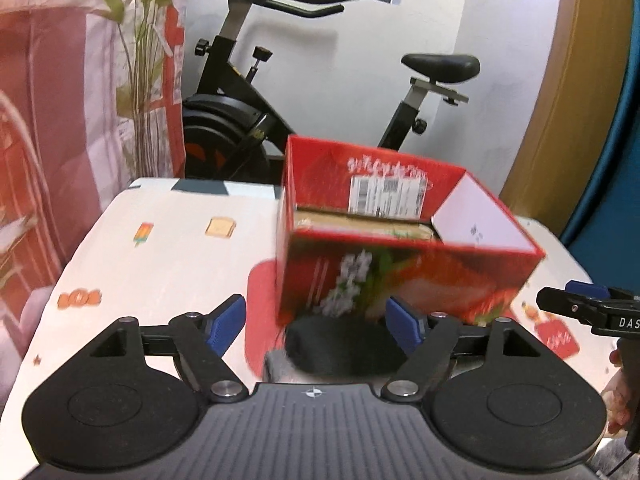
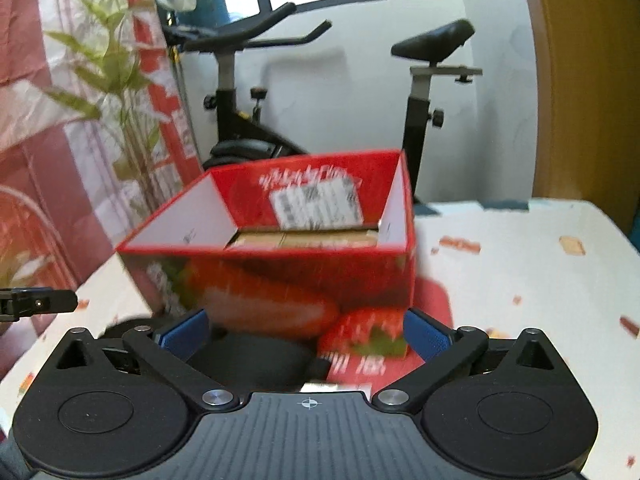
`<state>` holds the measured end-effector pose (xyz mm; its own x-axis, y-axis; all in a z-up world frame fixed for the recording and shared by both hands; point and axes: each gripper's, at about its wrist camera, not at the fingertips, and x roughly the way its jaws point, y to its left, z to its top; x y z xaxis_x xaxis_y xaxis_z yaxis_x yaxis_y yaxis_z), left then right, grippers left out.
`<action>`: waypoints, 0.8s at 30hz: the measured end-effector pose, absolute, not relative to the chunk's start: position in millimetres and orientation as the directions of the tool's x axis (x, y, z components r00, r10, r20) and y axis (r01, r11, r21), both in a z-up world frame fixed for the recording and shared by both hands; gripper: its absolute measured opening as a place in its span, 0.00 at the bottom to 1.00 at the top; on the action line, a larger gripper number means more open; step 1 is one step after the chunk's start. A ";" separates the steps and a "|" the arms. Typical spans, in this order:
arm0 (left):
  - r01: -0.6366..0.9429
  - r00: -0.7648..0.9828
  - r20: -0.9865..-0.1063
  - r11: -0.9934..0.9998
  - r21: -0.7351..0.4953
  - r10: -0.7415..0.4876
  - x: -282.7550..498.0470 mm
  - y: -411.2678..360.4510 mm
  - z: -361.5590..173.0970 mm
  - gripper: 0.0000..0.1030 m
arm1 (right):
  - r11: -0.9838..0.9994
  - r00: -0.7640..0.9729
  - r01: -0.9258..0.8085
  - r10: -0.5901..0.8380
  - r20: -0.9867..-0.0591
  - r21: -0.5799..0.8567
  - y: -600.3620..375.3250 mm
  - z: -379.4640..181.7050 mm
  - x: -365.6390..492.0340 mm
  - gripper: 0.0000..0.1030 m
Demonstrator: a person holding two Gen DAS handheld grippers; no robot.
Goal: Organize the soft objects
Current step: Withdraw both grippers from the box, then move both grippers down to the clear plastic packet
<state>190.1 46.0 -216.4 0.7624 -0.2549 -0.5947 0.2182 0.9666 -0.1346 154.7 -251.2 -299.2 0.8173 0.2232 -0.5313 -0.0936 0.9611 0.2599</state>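
A red cardboard box [image 1: 400, 240] printed with strawberries stands open-topped on the table, with brown packets lying inside. Right in front of it a black soft thing [image 1: 340, 344] lies on the cloth, a grey bit showing at its left edge. My left gripper [image 1: 316, 312] hovers over it with its blue pads [image 1: 224, 320] wide apart and not touching it. In the right wrist view the same box [image 2: 280, 276] and black thing [image 2: 256, 356] sit ahead of my right gripper [image 2: 306, 328], which is open too. Each gripper shows at the edge of the other's view: the right one [image 1: 580, 308], the left one [image 2: 36, 302].
The table [image 1: 160, 264] wears a white cloth with small food prints and a red patch [image 2: 432, 300] under the box. Behind it stand an exercise bike [image 1: 256, 120], a leafy plant [image 1: 140, 80] and a red-and-white curtain. A wooden panel [image 2: 580, 80] rises at the right.
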 end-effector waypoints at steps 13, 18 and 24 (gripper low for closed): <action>0.207 0.719 -0.644 0.965 -0.162 -0.262 149.4 52.0 -268.5 0.52 | 0.946 0.785 -0.143 0.287 -0.549 0.290 -230.1 -329.3 118.5 0.96; 0.190 0.707 -0.660 0.967 -0.169 -0.255 139.6 54.3 -277.8 0.36 | 0.945 0.773 -0.151 0.296 -0.562 0.289 -224.5 -332.9 114.6 0.89; 0.195 0.709 -0.653 0.964 -0.180 -0.265 132.1 56.6 -281.0 0.33 | 0.933 0.753 -0.174 0.332 -0.569 0.314 -220.4 -339.0 108.1 0.85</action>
<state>132.1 56.6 -281.0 0.7089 -0.2655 -0.6534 0.1952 0.9641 -0.1799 108.1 -220.4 -339.0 0.7526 0.3316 -0.5689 -0.1737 0.9333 0.3142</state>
